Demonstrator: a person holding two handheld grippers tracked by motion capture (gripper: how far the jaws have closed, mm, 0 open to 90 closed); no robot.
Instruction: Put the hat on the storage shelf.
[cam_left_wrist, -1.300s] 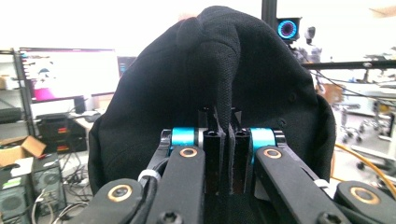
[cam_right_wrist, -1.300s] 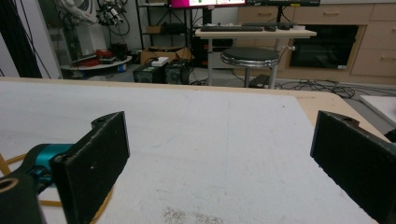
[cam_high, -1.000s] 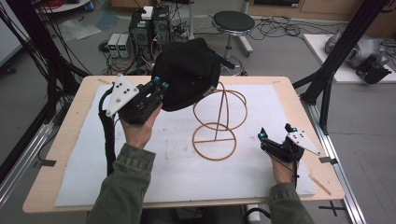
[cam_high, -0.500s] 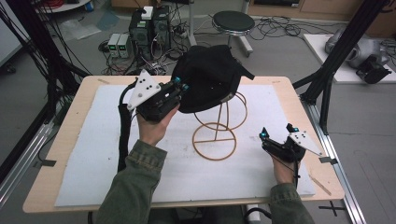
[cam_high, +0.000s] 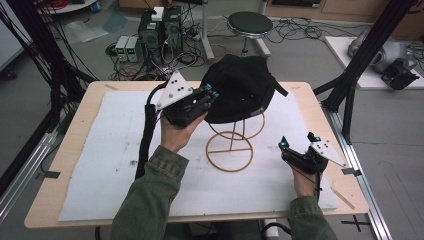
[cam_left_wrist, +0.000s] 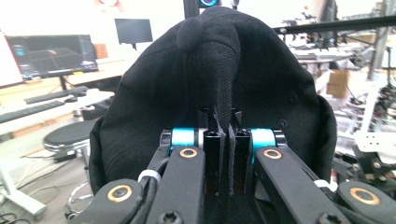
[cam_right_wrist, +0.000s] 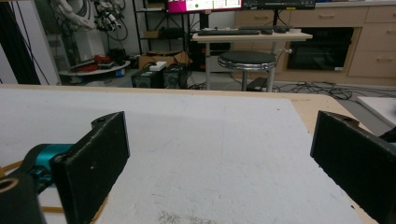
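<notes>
Over the last second we've carried the black cap (cam_high: 241, 90) right, and it now sits on top of the wire stand (cam_high: 231, 146). Left gripper (cam_left_wrist: 223, 140) fingers still pinch a fold of it. Right gripper (cam_high: 299, 146) idles released near the counter (cam_high: 75, 200). Next is probably letting go.

We wear olive-green sleeves (cam_high: 150, 200) on both forearms. Each tool is black: the left tool (cam_high: 207, 95) and the right tool (cam_high: 297, 142) carry a grey 3-cornered plate, teal collars behind the 2 jaws and brass-ringed pivots. A thick black sheathed cable (cam_high: 146, 135) trails from the left one.
</notes>
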